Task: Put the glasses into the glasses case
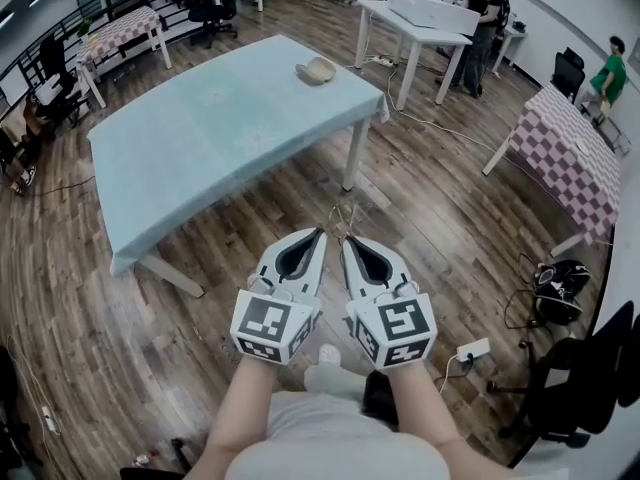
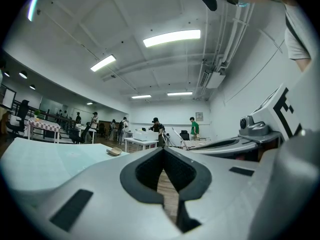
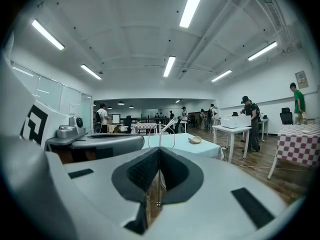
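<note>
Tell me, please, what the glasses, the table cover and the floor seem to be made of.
The glasses look like thin metal wire: a fine, pale, shiny outline; the lenses are too faint to judge. The table cover seems cloth or thin plastic sheet, matte pale blue, draping over the edges. The floor looks like wood planks or wood-look laminate, brown grain with slight sheen.

An open, lab-like office hall: wood floor [image 1: 100, 348], spaced tables [image 1: 220, 128], office chairs [image 1: 215, 8], ceiling strip lights [image 2: 171, 37].
</note>
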Motion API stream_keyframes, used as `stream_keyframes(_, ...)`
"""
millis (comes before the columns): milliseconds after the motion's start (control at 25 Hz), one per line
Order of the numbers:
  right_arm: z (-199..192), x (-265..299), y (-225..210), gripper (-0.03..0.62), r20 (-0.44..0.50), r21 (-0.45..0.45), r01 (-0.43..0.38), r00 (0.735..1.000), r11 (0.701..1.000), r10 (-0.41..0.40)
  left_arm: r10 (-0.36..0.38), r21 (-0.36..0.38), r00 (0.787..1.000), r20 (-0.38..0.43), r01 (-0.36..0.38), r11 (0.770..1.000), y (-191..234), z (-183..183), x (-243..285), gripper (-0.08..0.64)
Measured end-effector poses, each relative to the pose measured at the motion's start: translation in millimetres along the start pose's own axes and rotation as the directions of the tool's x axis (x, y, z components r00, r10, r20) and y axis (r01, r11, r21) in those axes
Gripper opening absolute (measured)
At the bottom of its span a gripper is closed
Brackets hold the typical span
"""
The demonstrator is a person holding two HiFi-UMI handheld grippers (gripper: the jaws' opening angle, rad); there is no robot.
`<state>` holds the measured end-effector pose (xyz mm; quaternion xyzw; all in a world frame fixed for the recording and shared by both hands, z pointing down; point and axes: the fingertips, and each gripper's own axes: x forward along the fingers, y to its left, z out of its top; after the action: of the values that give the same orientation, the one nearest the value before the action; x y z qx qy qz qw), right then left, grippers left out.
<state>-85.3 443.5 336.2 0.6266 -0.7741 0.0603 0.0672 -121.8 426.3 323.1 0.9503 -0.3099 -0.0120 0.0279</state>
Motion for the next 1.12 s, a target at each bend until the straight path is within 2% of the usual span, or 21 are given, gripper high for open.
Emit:
stream_keyframes(360,-8.6,32.8,-34.6,0.009,-0.028,-0.004,-0.073,0.997,0.997,0.073,0.048,-0.018,0.999,-0.02,-0.048,0.999,9.5,-16.1,48.6,0.008)
stream_keyframes(560,-6.1,42.2,-53.2,0.009,-0.022,0.006,-0.084,0.996,0.996,0.084,0.067,-0.019,0.997,-0.025,-0.067,0.998,12.1,-18.4,66.4,0.008)
stream_keyframes(1120,-4.8,49.3,-65.8,0.009,-0.027,-0.006,-0.112,0.993,0.994,0.111,0.103,-0.016,0.994,-0.029,-0.103,0.995,16.1,-18.3,75.8,0.008)
